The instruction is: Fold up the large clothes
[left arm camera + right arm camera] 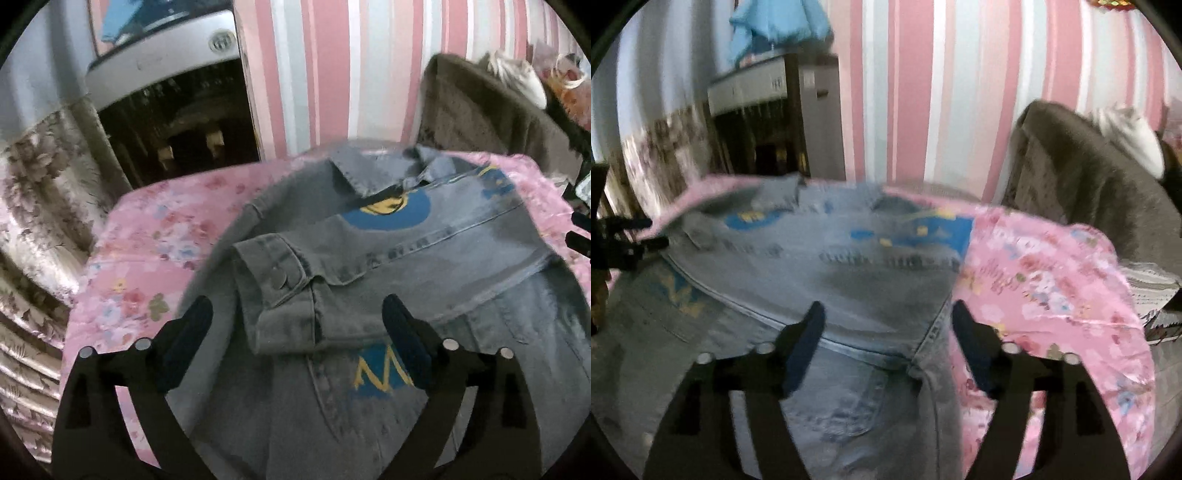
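We are holding our left gripper (299, 325) spread wide, gripping nothing, over the folded sleeve cuff (273, 284) of the denim jacket (424, 266). Our right gripper (888, 325) is likewise hanging released above the jacket's right edge. The jacket is lying flat on the pink floral sheet (147, 236), collar (351, 173) pointing toward the striped wall (332, 74). A brown armchair (1089, 177) is standing beyond.

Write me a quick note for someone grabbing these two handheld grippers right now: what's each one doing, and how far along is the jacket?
Left gripper: open, empty, over the folded-in sleeve cuff.
Right gripper: open, empty, at the jacket's right edge.
Denim jacket: flat on the pink floral sheet, collar toward the striped wall.
Done: one sleeve folded across the front.
Left: the remaining folds.
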`<action>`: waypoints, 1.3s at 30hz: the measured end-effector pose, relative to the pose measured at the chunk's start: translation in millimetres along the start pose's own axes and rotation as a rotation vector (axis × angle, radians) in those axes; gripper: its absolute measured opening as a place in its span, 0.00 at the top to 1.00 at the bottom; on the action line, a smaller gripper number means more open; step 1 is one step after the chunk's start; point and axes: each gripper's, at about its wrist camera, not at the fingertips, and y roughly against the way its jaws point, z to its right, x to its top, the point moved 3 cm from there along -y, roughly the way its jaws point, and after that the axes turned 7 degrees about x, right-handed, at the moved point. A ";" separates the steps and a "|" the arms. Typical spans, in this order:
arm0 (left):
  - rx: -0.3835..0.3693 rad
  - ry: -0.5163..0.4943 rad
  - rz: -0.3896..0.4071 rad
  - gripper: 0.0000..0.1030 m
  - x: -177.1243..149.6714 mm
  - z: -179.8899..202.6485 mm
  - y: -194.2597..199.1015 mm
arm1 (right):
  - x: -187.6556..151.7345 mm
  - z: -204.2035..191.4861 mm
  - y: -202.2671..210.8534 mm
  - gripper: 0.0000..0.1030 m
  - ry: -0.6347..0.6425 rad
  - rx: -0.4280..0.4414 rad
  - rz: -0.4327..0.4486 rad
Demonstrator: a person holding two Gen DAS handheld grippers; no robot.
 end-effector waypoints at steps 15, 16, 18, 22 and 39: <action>0.082 0.084 0.076 0.03 -77.6 -54.9 95.2 | -30.2 -53.6 63.0 0.02 -0.058 -0.070 0.092; 0.086 0.099 0.071 0.03 -85.3 -61.8 97.2 | -34.1 -52.1 63.2 0.02 -0.082 -0.068 0.100; 0.091 0.112 0.062 0.03 -95.4 -69.2 97.5 | -40.9 -50.0 61.8 0.02 -0.107 -0.078 0.109; 0.085 0.138 0.021 0.03 -116.6 -81.1 91.3 | -52.1 -52.5 56.7 0.02 -0.090 -0.108 0.069; -0.060 0.123 -0.101 0.92 -129.0 -84.0 45.5 | -56.1 -61.1 34.1 0.02 -0.058 -0.099 0.013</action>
